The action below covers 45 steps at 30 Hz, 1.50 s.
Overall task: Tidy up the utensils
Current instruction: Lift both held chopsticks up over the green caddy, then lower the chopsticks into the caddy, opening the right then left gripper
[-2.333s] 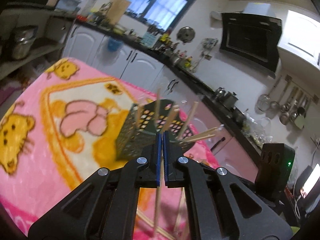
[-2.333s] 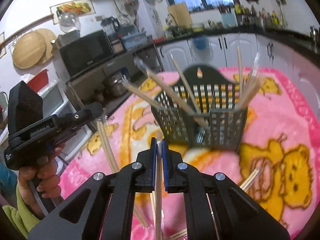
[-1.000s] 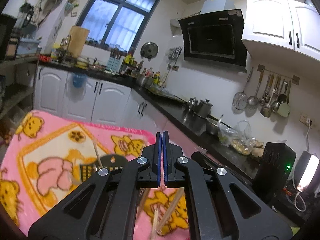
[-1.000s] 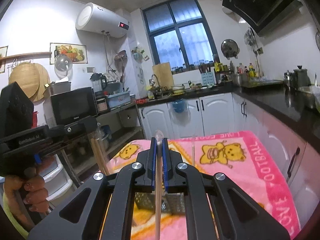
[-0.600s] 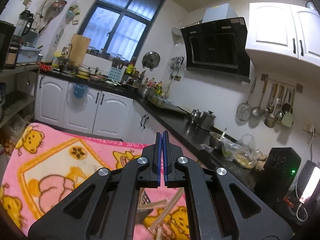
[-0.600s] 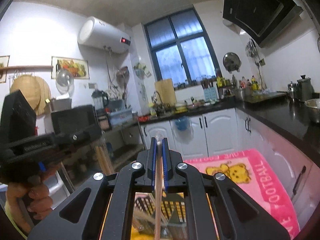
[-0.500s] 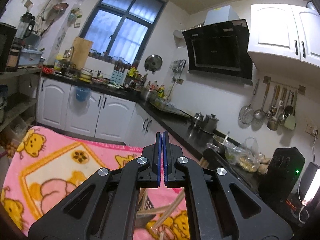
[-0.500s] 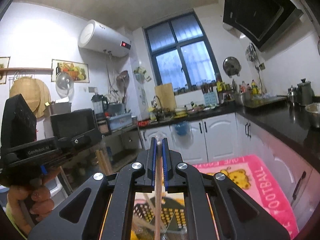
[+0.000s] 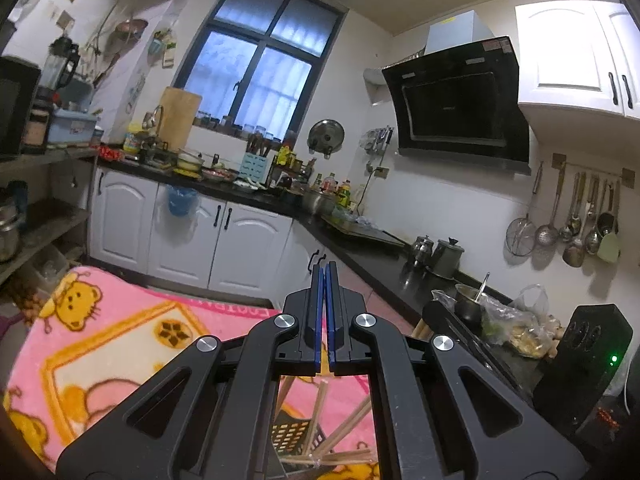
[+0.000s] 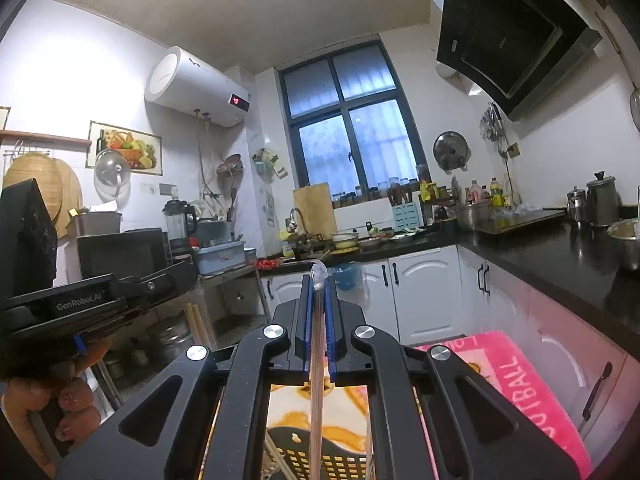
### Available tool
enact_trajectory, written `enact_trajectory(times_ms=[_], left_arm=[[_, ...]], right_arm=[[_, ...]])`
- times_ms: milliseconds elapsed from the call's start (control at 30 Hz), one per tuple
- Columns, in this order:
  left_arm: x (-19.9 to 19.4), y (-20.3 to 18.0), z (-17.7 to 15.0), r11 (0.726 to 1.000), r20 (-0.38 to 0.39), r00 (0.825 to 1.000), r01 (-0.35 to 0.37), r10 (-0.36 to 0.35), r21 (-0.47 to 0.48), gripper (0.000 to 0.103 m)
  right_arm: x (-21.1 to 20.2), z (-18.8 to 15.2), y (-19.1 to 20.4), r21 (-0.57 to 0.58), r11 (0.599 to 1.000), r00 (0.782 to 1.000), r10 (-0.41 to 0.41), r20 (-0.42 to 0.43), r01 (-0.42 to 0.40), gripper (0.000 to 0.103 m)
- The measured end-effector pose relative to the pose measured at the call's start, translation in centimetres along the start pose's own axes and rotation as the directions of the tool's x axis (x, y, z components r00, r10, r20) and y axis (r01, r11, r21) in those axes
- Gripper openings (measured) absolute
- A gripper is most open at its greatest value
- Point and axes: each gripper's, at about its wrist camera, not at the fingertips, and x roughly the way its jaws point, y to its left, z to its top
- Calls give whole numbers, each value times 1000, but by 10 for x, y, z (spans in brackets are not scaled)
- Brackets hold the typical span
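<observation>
Right gripper (image 10: 319, 292), frame centre: pads clamped on a thin chopstick (image 10: 316, 392) running down to the bottom edge. Left gripper (image 9: 324, 280): jaws pressed together, nothing visible between them. Black slotted utensil basket (image 10: 320, 456) with chopsticks at bottom centre, on pink blanket (image 10: 516, 384).

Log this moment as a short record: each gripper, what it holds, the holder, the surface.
left gripper: jaws shut, nothing visible between them
right gripper: jaws shut on a chopstick that runs lengthwise between them
utensil holder: dark perforated basket below both grippers, several chopsticks leaning in it
surface: pink cartoon blanket
other: a hand grips the left tool's handle
</observation>
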Motion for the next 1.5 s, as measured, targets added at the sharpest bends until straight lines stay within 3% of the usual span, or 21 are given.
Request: enact_trajectory(times_ms=[633, 767, 833, 900, 1000, 1167, 1267, 1500], left_arm=[[40, 27, -50, 998, -118, 993, 19, -26, -59, 0], [37, 31, -57, 998, -137, 990, 15, -23, -66, 1], [34, 33, -59, 998, -144, 989, 6, -16, -66, 7], [29, 33, -62, 997, -150, 989, 3, -13, -72, 20], [20, 32, -63, 998, -151, 988, -3, -6, -62, 25], [6, 32, -66, 998, -154, 988, -9, 1, -56, 43], [-3, 31, -68, 999, -156, 988, -14, 6, -49, 50], [-25, 24, -75, 1000, -161, 987, -11, 7, -26, 70]], right_arm=[[26, -50, -14, 42, 999, 992, -20, -123, 26, 7], [23, -55, -15, 54, 998, 988, -25, -151, 33, 19], [19, -57, -16, 59, 997, 986, -33, -161, 43, 20], [15, -59, -18, 65, 997, 984, -38, -172, 49, 23], [9, -61, -20, 70, 996, 980, -42, -192, 56, 28], [-1, -64, -24, 65, 994, 965, -70, -252, 89, 36], [-5, -68, -27, 77, 991, 945, -82, -316, 112, 37], [-19, -74, -27, 91, 990, 929, -64, -364, 104, 42]])
